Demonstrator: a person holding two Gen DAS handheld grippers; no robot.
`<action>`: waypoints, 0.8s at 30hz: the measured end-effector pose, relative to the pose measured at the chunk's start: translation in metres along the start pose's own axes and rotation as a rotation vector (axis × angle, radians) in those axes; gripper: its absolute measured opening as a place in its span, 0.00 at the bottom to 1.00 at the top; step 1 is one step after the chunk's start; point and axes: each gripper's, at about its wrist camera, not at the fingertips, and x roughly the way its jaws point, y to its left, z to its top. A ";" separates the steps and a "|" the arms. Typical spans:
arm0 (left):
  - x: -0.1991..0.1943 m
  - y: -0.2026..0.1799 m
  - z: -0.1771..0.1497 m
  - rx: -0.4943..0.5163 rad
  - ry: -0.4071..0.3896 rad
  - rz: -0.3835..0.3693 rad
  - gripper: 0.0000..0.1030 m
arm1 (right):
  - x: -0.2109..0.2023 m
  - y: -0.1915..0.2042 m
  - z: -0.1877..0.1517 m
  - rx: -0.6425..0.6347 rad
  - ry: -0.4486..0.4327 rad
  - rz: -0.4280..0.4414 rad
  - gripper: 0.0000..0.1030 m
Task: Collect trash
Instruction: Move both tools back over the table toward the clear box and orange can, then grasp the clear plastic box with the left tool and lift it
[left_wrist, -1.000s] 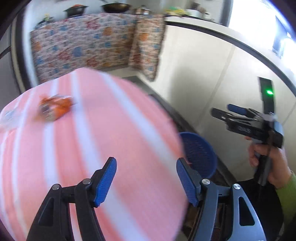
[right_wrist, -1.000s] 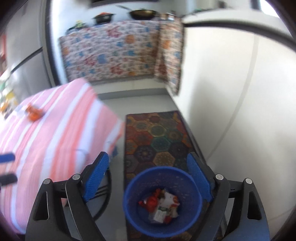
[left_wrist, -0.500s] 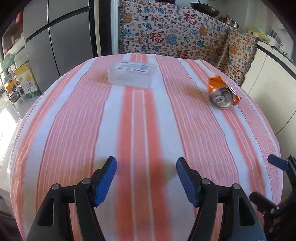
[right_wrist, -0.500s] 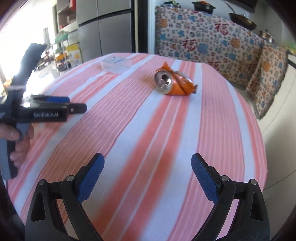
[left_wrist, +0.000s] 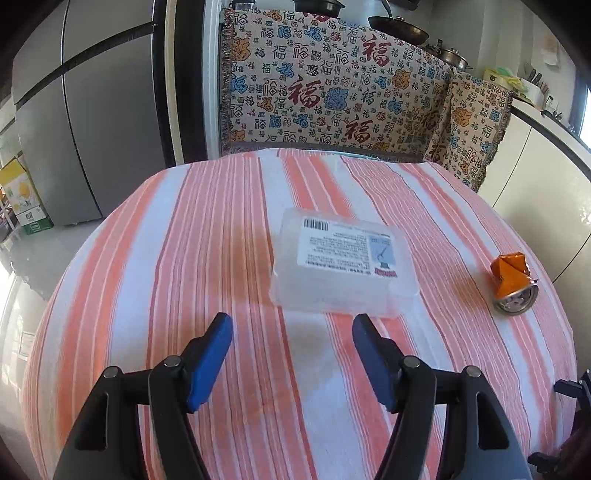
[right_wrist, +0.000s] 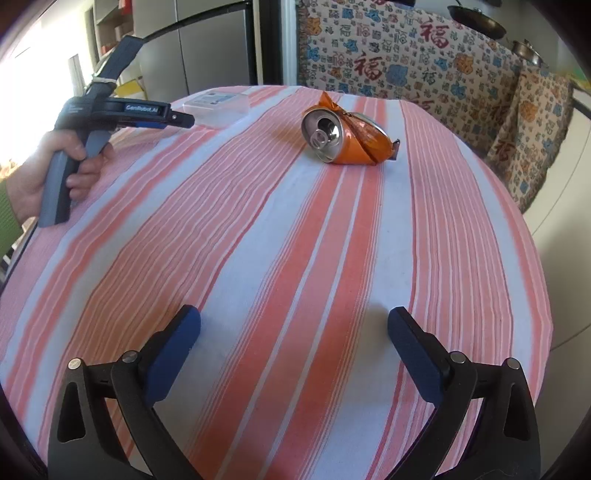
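A crushed orange drink can (right_wrist: 343, 138) lies on its side on the pink-and-white striped tablecloth (right_wrist: 280, 236), its opened top facing my right gripper (right_wrist: 293, 317). That gripper hovers well short of the can, its jaws opening with nothing between them. A clear plastic box (left_wrist: 343, 269) with a white label lies flat just ahead of my left gripper (left_wrist: 291, 325), which is open and empty. From the left wrist, the can (left_wrist: 511, 280) lies off to the right of the box. The right wrist view shows the left gripper (right_wrist: 181, 120) in a hand (right_wrist: 74, 162), pointing at the box (right_wrist: 218, 103).
The round table drops off on every side. Behind it a patterned cloth (left_wrist: 332, 92) hangs over a counter carrying pans (left_wrist: 399, 29). A grey fridge (left_wrist: 92, 129) stands at the back left, with a cardboard box (left_wrist: 22, 199) on the floor beside it.
Both views swung away from the blue bin on the floor to the table top. The left gripper then moved closer to the plastic box. The right gripper's jaws spread wider.
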 end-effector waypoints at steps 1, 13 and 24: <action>0.003 0.001 0.002 0.005 0.001 -0.030 0.69 | 0.000 0.000 0.000 -0.001 0.000 0.000 0.98; -0.017 -0.070 -0.035 0.282 0.068 -0.409 0.71 | -0.003 -0.002 0.000 0.025 -0.006 -0.022 0.98; 0.020 -0.086 -0.010 0.431 0.075 -0.161 0.77 | -0.003 -0.002 0.002 0.026 -0.011 -0.040 0.98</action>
